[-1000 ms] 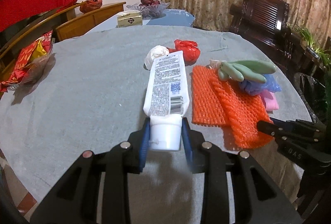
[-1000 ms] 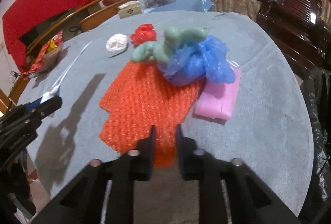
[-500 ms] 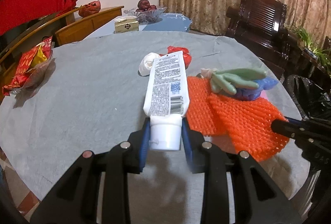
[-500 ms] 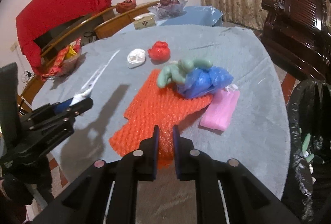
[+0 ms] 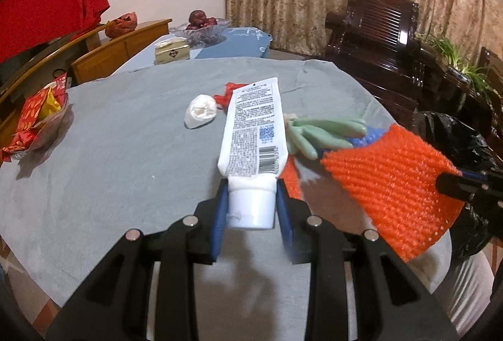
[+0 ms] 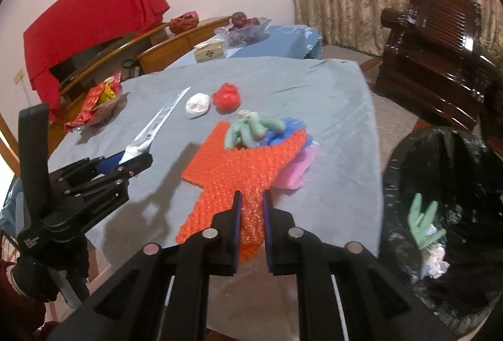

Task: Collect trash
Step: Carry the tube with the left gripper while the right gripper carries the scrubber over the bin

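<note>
Step in hand: carrying held trash toward the bin. Right gripper point(image 6: 250, 224), clamped on the near edge of an orange foam net point(image 6: 242, 164), knobbly and limp, lifted clear of the grey cloth table point(image 6: 345, 108); left gripper point(image 5: 251, 205), clenched on the cap of a flat white tube point(image 5: 253, 127), held aloft. Next move probably calls for swinging both over the black-lined bin point(image 6: 446, 215) at right and releasing. Beyond: green rubber glove point(image 6: 248, 130), blue bag point(image 6: 290, 127), pink block point(image 6: 297, 168), white wad point(image 6: 197, 104), red wad point(image 6: 227, 98).
</note>
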